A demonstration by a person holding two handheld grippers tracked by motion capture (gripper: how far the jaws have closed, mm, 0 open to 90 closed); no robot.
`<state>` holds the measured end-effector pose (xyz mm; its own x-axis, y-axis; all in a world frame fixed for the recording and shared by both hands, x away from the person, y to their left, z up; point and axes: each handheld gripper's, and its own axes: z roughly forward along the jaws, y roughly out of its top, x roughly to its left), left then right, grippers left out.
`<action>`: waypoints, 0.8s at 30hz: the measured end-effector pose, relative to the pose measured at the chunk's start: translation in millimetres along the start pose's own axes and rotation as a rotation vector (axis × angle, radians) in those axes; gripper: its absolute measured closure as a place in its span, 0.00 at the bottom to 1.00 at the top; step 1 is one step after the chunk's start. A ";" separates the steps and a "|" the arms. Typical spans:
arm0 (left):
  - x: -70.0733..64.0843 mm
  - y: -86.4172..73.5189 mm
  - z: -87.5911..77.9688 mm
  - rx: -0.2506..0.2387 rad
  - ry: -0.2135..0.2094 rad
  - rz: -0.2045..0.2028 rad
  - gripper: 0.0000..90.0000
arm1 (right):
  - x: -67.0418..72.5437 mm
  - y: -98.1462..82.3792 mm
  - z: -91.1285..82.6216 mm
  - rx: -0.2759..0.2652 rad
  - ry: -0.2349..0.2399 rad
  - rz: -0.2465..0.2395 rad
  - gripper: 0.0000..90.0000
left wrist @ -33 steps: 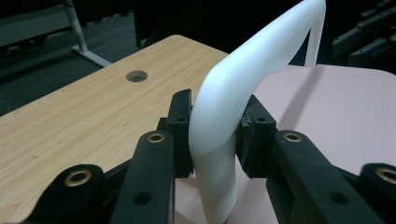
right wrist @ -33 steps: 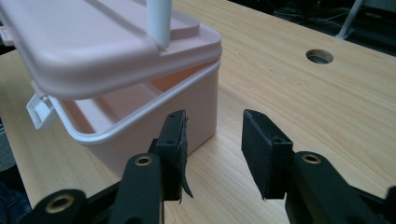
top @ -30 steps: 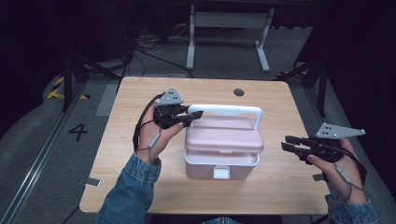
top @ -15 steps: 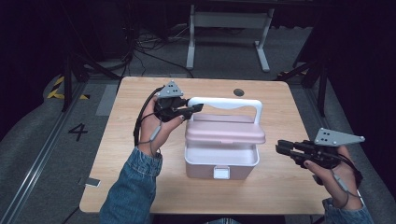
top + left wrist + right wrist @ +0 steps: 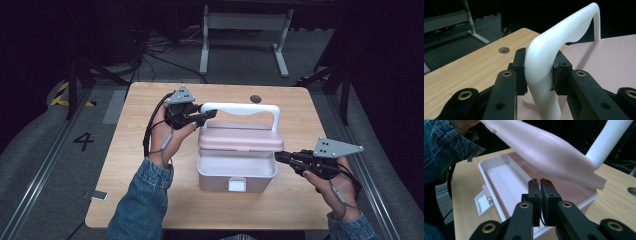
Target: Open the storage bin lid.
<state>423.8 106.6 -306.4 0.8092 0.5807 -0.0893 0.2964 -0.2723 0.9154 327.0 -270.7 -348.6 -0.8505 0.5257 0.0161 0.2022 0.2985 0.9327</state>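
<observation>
Currently the left gripper (image 5: 539,72) pinches the white handle (image 5: 564,35), propping the pink lid (image 5: 241,141) open — any slip drops it onto the right gripper (image 5: 540,185), pressed together just below.

Digit "4" (image 5: 83,141) on floor, left of table.

Pink box (image 5: 235,172), lid (image 5: 241,140) raised ajar

Wooden table (image 5: 150,190) w/ round hole (image 5: 256,99) near far edge; white metal stand (image 5: 245,22) on grey floor behind; yellow-black tape (image 5: 64,94) & painted "4" (image 5: 83,141) at left
</observation>
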 end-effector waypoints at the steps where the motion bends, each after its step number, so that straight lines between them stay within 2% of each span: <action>1: -0.3 -0.2 0.0 0.000 0.000 0.002 0.78 | -0.1 -0.1 1.7 -0.007 -0.005 -0.003 1.00; 5: 0.5 -2.5 0.5 -0.006 -0.013 -0.006 0.77 | -0.2 -0.1 4.2 -0.046 -0.021 -0.005 1.00; 10: -2.1 -3.2 1.2 -0.017 -0.053 -0.005 0.57 | 0.4 1.1 4.1 -0.062 -0.018 -0.012 1.00; 13: -4.0 -4.2 -0.9 -0.014 -0.062 0.005 0.52 | 0.5 2.1 3.9 -0.058 -0.015 -0.016 1.00; 15: -4.6 -3.9 -6.5 -0.022 -0.020 0.024 0.46 | 0.0 3.0 4.2 -0.056 -0.016 -0.020 1.00; 17: -3.9 -3.2 -15.8 -0.025 0.013 0.037 0.48 | -0.7 3.8 4.4 -0.059 -0.012 -0.020 1.00; 20: -3.0 -2.3 -33.1 -0.075 0.026 0.026 0.48 | -1.8 5.0 5.3 -0.052 -0.004 -0.020 1.00; 24: -3.6 -3.0 -50.4 -0.085 0.036 0.020 0.47 | -3.8 6.5 6.3 -0.052 -0.001 -0.019 1.00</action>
<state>394.4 144.0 -289.0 0.7957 0.6030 -0.0576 0.2345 -0.2190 0.9471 334.6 -265.7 -344.9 -0.8534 0.5213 -0.0027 0.1602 0.2671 0.9503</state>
